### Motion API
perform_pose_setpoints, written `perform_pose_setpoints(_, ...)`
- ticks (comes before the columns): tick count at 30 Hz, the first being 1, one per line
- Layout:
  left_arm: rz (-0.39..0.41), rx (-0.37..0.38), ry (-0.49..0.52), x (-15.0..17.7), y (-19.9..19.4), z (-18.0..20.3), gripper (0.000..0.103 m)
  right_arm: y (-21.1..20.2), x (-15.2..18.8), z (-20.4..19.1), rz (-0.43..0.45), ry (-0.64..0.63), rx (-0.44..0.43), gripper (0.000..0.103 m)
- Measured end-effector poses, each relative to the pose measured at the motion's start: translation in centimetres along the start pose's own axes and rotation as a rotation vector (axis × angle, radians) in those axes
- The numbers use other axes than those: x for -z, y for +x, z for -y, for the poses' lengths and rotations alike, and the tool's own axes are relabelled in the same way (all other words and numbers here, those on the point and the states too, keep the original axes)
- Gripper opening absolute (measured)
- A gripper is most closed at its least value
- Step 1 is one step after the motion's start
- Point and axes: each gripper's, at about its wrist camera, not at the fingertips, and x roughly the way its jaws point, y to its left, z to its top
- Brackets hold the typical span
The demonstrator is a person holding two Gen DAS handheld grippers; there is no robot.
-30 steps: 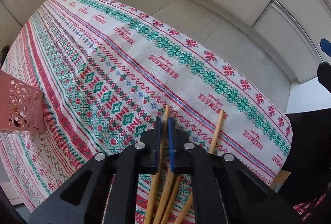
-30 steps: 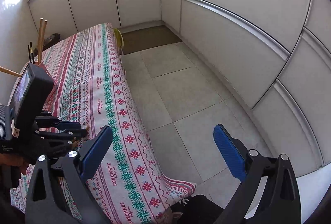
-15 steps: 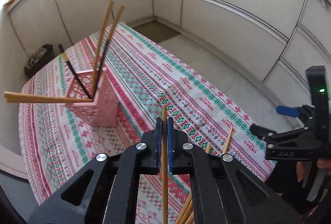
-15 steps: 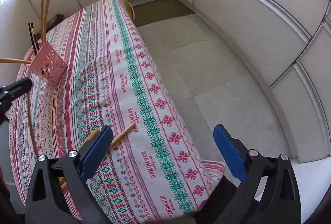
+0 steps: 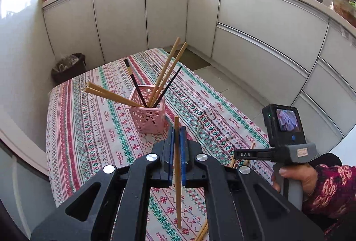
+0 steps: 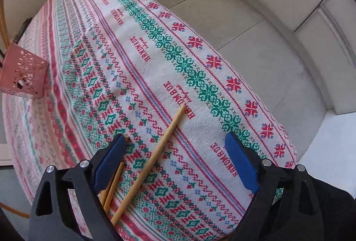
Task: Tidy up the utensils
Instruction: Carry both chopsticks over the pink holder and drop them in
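Observation:
My left gripper [image 5: 177, 133] is shut on a wooden chopstick [image 5: 177, 192], held upright above the table, just in front of a pink perforated holder [image 5: 148, 115]. The holder contains several wooden and black chopsticks [image 5: 165, 75]. My right gripper [image 6: 175, 158] is open, low over the near end of the patterned tablecloth [image 6: 155, 67], with one loose wooden chopstick [image 6: 155, 152] between its fingers and more chopsticks [image 6: 113, 185] under its left finger. The holder shows at the left edge of the right wrist view [image 6: 23, 72]. The right gripper's body also shows in the left wrist view [image 5: 287, 152].
The table's right edge drops to a tiled floor [image 6: 255, 25]. White cabinets [image 5: 255, 47] wrap around the room. A dark bin [image 5: 69, 67] stands past the table's far left corner. Loose chopsticks [image 5: 203, 229] lie below my left gripper.
My left gripper lifted the chopstick off the table and tilted up, bringing the holder into view. My right gripper swung down from over the floor to just above the loose chopsticks.

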Motion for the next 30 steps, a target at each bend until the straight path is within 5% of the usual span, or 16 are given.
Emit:
perform_pose_setpoints(1, 0.005, -0.003, -0.004, 0.0, -0.2, -0.2, 0.004, -0.3, 0.6, -0.8, 0.043, -0.025, 0.015, 0.082)
perform_pose_setpoints(5, 0.03, -0.002, -0.02, -0.1, -1.3, -0.7, 0.004, -1.8, 2.8, -3.3, 0.121, -0.137, -0.028, 0.018)
perform_pose_setpoints(8, 0.059, 0.007, -0.033, -0.4, -2.0, -0.7, 0.004, -2.0, 3.3, -3.5, 0.121, -0.164, -0.13, 0.006)
perform_pose_setpoints(10, 0.087, 0.01, -0.046, -0.7, -2.8, -0.6, 0.004, -2.2, 3.0, -2.5, 0.098, -0.124, -0.272, 0.007)
perform_pose_setpoints(16, 0.207, 0.012, -0.13, -1.4, -6.2, -1.3, 0.004, -10.8, 3.3, -2.6, 0.387, -0.248, -0.327, 0.006)
perform_pose_setpoints(22, 0.331, 0.021, -0.224, -2.1, -10.0, -1.3, 0.004, -19.7, 1.5, -2.7, 0.585, -0.348, -0.407, 0.006)
perform_pose_setpoints(30, 0.358, -0.03, -0.22, -4.6, -11.9, -0.6, 0.004, -26.5, -0.4, -2.2, 0.639, -0.408, -0.542, 0.006)
